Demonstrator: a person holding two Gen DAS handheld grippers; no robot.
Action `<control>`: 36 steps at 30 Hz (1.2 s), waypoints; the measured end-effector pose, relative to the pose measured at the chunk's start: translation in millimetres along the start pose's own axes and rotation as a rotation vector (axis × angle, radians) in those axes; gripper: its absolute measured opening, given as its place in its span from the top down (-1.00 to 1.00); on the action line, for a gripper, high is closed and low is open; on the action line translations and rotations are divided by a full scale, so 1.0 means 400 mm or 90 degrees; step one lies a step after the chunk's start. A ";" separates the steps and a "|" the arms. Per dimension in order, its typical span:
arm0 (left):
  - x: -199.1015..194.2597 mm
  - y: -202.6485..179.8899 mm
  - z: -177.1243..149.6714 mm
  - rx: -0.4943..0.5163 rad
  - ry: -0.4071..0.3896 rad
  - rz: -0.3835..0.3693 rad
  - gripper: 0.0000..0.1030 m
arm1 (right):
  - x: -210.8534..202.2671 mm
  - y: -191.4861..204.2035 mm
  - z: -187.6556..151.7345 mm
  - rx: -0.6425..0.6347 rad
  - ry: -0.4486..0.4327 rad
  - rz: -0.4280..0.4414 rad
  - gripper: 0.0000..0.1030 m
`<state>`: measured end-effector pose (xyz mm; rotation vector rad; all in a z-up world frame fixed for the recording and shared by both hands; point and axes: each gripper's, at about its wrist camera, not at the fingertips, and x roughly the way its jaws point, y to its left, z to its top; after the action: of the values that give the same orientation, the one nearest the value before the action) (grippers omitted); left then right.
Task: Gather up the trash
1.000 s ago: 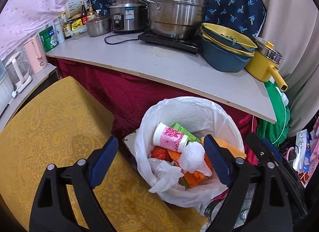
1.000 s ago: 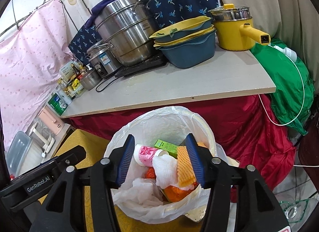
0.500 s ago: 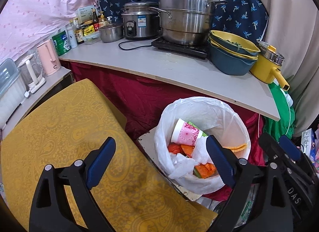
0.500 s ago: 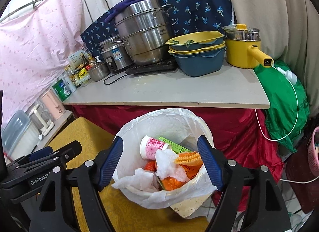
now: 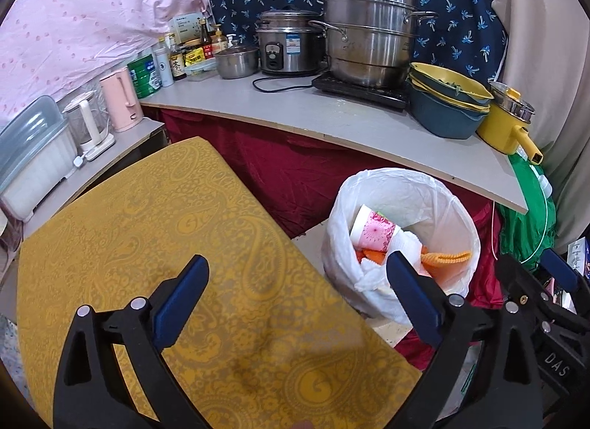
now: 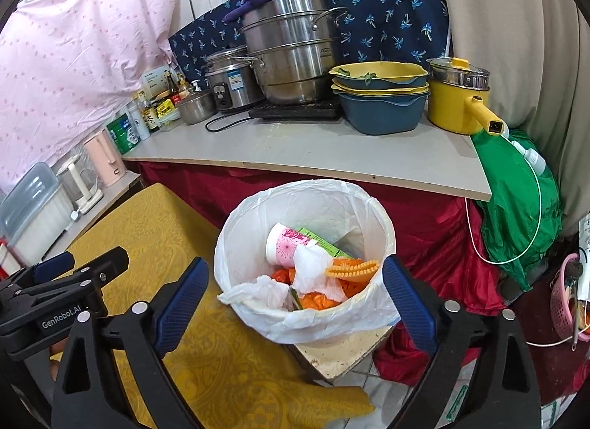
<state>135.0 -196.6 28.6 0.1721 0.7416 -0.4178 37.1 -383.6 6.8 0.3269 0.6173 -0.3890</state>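
White bag lines the bin (image 6: 368, 207), holding trash; left gripper (image 5: 295, 296) and right gripper (image 6: 295, 289) (both released, empty) hover near it.

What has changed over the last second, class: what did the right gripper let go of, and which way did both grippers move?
The right gripper opened and released the orange ridged piece, which now lies on top of the rubbish in the bin. Both grippers drew back from the bin; the left gripper, open throughout, now hangs over the yellow tablecloth. The pink cup and the counter with its pots are unchanged.
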 end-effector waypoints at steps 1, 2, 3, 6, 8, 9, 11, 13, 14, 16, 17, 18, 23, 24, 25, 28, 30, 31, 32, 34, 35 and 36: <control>-0.006 0.006 -0.008 -0.003 0.000 0.002 -0.80 | -0.003 0.005 -0.005 -0.005 0.001 -0.001 -0.87; -0.009 0.011 -0.014 -0.004 0.001 0.003 -0.80 | -0.009 0.011 -0.011 -0.012 0.002 -0.002 -0.87; -0.013 0.015 -0.020 -0.006 0.002 0.004 -0.80 | -0.014 0.018 -0.018 -0.018 0.003 -0.004 -0.87; -0.028 0.029 -0.041 -0.012 0.003 0.010 -0.81 | -0.027 0.029 -0.031 -0.029 0.005 -0.008 -0.87; -0.037 0.033 -0.053 -0.011 0.004 0.012 -0.82 | -0.038 0.035 -0.041 -0.033 0.006 -0.008 -0.87; -0.042 0.035 -0.061 -0.009 0.003 0.015 -0.82 | -0.042 0.037 -0.045 -0.034 0.006 -0.007 -0.87; -0.050 0.037 -0.070 -0.007 0.002 0.018 -0.83 | -0.052 0.044 -0.056 -0.040 0.008 -0.007 -0.87; -0.058 0.036 -0.079 -0.005 0.001 0.019 -0.83 | -0.061 0.050 -0.067 -0.044 0.009 -0.007 -0.87; -0.062 0.037 -0.084 -0.003 0.000 0.020 -0.83 | -0.066 0.052 -0.072 -0.046 0.009 -0.007 -0.87; -0.070 0.036 -0.092 0.000 0.000 0.021 -0.83 | -0.074 0.056 -0.080 -0.050 0.010 -0.007 -0.87; -0.073 0.034 -0.097 0.001 0.000 0.020 -0.83 | -0.078 0.056 -0.083 -0.052 0.010 -0.008 -0.87; -0.075 0.034 -0.101 0.002 0.000 0.020 -0.83 | -0.079 0.055 -0.083 -0.052 0.010 -0.007 -0.87; -0.089 0.029 -0.118 0.005 -0.002 0.022 -0.83 | -0.094 0.055 -0.095 -0.049 0.010 -0.007 -0.87; -0.091 0.028 -0.121 0.005 -0.002 0.022 -0.83 | -0.097 0.057 -0.099 -0.050 0.010 -0.009 -0.87; -0.094 0.028 -0.124 0.006 -0.003 0.021 -0.83 | -0.101 0.057 -0.103 -0.052 0.011 -0.010 -0.87; -0.102 0.025 -0.131 0.011 -0.004 0.023 -0.83 | -0.109 0.052 -0.115 -0.050 0.013 -0.010 -0.87; -0.105 0.023 -0.136 0.012 -0.005 0.023 -0.83 | -0.113 0.047 -0.119 -0.047 0.014 -0.011 -0.87; -0.106 0.023 -0.139 0.011 -0.004 0.023 -0.83 | -0.114 0.045 -0.121 -0.047 0.014 -0.011 -0.87; -0.106 0.022 -0.139 0.009 -0.004 0.023 -0.83 | -0.116 0.044 -0.124 -0.046 0.014 -0.011 -0.87; -0.110 0.025 -0.143 0.002 -0.005 0.023 -0.83 | -0.118 0.042 -0.128 -0.045 0.014 -0.014 -0.87; -0.111 0.027 -0.147 -0.001 -0.005 0.022 -0.83 | -0.119 0.041 -0.129 -0.045 0.014 -0.014 -0.87; -0.111 0.029 -0.149 -0.005 -0.003 0.019 -0.83 | -0.120 0.042 -0.129 -0.046 0.014 -0.015 -0.87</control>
<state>74.0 -154.6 15.9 0.1745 0.7352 -0.3870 -16.8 -335.8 -0.6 0.2559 0.6551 -0.3855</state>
